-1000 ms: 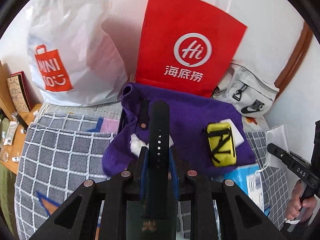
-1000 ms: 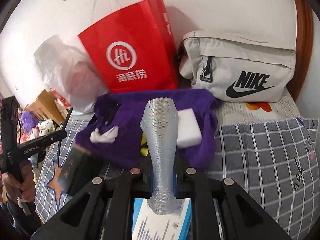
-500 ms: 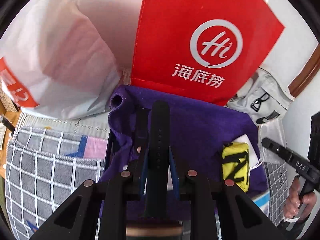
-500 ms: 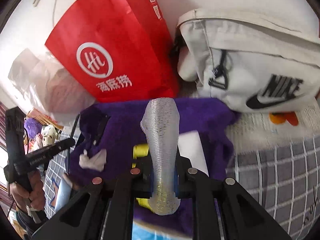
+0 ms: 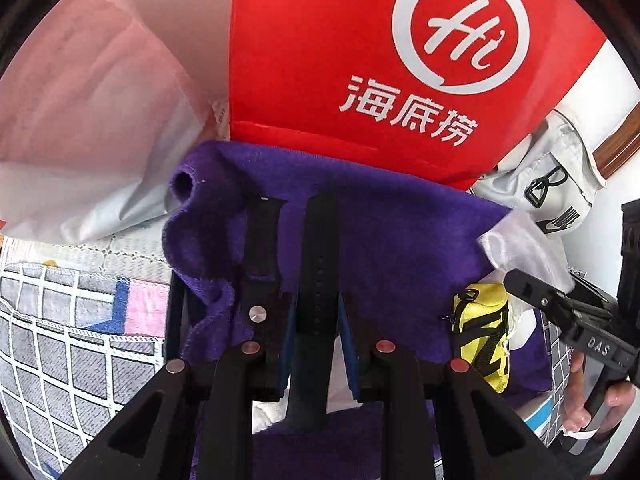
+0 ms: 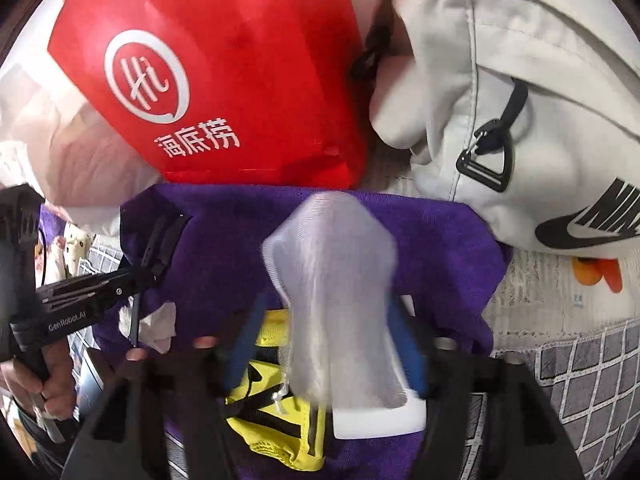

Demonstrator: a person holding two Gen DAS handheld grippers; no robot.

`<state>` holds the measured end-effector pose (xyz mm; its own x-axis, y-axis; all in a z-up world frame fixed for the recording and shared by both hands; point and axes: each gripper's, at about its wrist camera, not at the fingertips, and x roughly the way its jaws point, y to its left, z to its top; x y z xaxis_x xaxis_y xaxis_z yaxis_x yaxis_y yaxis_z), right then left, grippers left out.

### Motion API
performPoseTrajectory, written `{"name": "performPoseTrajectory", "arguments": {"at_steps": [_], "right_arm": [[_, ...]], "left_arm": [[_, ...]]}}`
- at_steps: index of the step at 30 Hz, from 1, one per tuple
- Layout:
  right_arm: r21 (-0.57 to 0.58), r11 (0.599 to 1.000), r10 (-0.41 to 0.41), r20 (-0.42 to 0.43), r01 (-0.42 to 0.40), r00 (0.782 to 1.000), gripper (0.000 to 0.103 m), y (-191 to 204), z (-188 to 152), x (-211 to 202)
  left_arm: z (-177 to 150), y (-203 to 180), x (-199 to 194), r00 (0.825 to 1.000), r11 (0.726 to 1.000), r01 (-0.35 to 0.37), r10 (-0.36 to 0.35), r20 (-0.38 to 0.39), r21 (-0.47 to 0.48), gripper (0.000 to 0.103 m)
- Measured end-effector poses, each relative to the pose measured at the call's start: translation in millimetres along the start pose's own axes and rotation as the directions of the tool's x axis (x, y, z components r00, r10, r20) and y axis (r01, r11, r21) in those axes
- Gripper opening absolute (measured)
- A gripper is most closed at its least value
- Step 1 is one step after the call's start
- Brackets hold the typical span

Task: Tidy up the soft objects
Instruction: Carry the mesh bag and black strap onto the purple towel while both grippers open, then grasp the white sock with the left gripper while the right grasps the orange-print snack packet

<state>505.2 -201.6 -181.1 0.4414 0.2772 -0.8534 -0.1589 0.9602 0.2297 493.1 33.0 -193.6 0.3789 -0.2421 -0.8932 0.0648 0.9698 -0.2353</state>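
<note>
A purple towel (image 5: 400, 240) lies on the bed before a red paper bag (image 5: 360, 60). My left gripper (image 5: 318, 312) is shut on a black watch strap (image 5: 320, 264) just over the towel's near left part. A second black strap (image 5: 262, 248) lies on the towel beside it. My right gripper (image 6: 328, 328) has its jaws spread apart, and a translucent mesh pouch (image 6: 332, 280), blurred, is between them over the towel. A yellow pouch (image 6: 276, 412) and a white sponge block (image 6: 380, 420) lie under it. The towel also shows in the right wrist view (image 6: 440, 248).
A white Nike bag (image 6: 500, 100) stands at the right of the red bag (image 6: 220, 72). A white plastic bag (image 5: 88, 100) stands at its left. The grey checked bedspread (image 5: 72, 340) surrounds the towel. A crumpled tissue (image 6: 160, 324) lies on the towel's left.
Both grippers have moved forward and down, close over the purple towel. The right gripper's jaws have spread and the mesh pouch looks wider and blurred. The left still holds the strap.
</note>
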Motion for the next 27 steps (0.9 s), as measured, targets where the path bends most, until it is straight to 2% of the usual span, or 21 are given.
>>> {"name": "performPoseTrajectory", "arguments": {"at_steps": [2,4,6,8,15,21,27], "right_arm": [[-0.001,1.0,-0.01,-0.001,0.01,1.0,0.071,-1,-2,-2],[0.008,1.0,-0.002,0.003,0.002,1.0,0.073,-3,-3,-7],[0.016,1.0,0.006,0.008,-0.006,1.0,0.075,-5,-6,-13],[0.01,1.0,0.013,0.009,-0.013,1.0,0.077,-4,-10,-17],[0.021,1.0,0.019,0.03,-0.019,0.999,0.077,-8,-31,-44],[0.0,0.999,0.042,0.105,-0.043,0.994,0.077,13,-61,-83],[-0.025,0.999,0.038,0.153,-0.034,0.988,0.077,40,-105,-123]], "left_arm": [[0,-4,3,1.0,1.0,0.0,0.0,-0.01,0.006,0.021],[-1,-8,5,1.0,1.0,-0.008,0.008,-0.019,0.021,0.027],[-3,-13,4,1.0,0.999,-0.023,0.023,-0.016,0.039,0.046],[-6,-16,1,0.999,0.998,-0.044,0.044,-0.004,0.046,0.05],[-21,-9,-19,0.998,0.998,-0.063,0.063,0.003,0.011,0.05],[-39,5,-56,0.995,0.997,-0.078,0.077,0.059,0.007,0.05],[-73,5,-94,0.993,0.998,-0.056,0.055,0.1,-0.001,0.05]]}}
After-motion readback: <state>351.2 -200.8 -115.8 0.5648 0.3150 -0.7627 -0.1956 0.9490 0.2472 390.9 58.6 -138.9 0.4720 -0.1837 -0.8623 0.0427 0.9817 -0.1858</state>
